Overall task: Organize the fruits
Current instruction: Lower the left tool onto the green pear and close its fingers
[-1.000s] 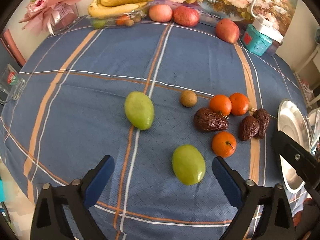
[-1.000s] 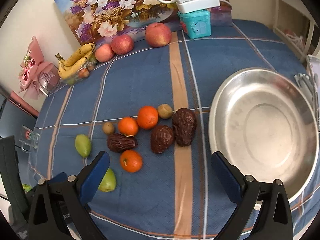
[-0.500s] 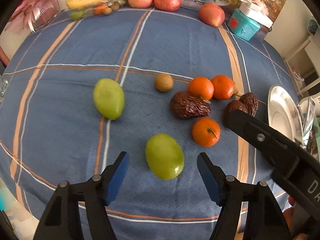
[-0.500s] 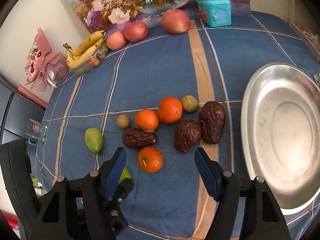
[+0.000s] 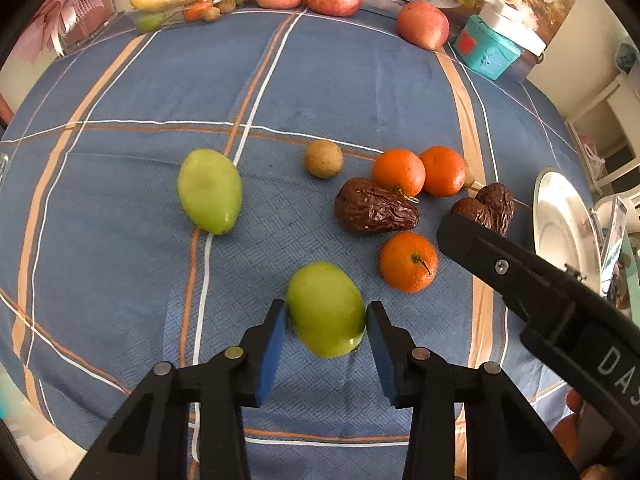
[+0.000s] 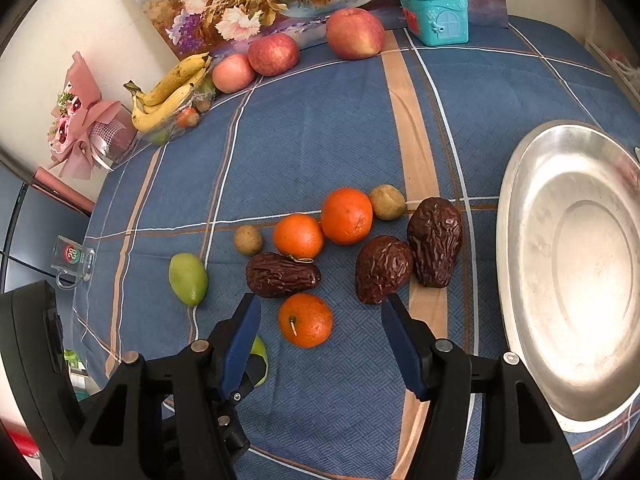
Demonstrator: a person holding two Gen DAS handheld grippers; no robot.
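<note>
A green fruit [image 5: 326, 310] on the blue cloth [image 5: 340, 80] is clasped between the pads of the left gripper [image 5: 326, 320]. The right gripper [image 6: 320, 320] is held spread around an orange [image 6: 305, 320], not touching it. Dates [image 6: 282, 275], two more oranges [image 6: 346, 216] and a second green fruit [image 5: 209, 191] are crowded just beyond; a steel plate [image 6: 576, 264] lies right. "DA" is read on the right gripper's body [image 5: 616, 364].

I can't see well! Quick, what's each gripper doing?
Left gripper: closed around the green fruit.
Right gripper: open, holding nothing, orange between its fingers.
</note>
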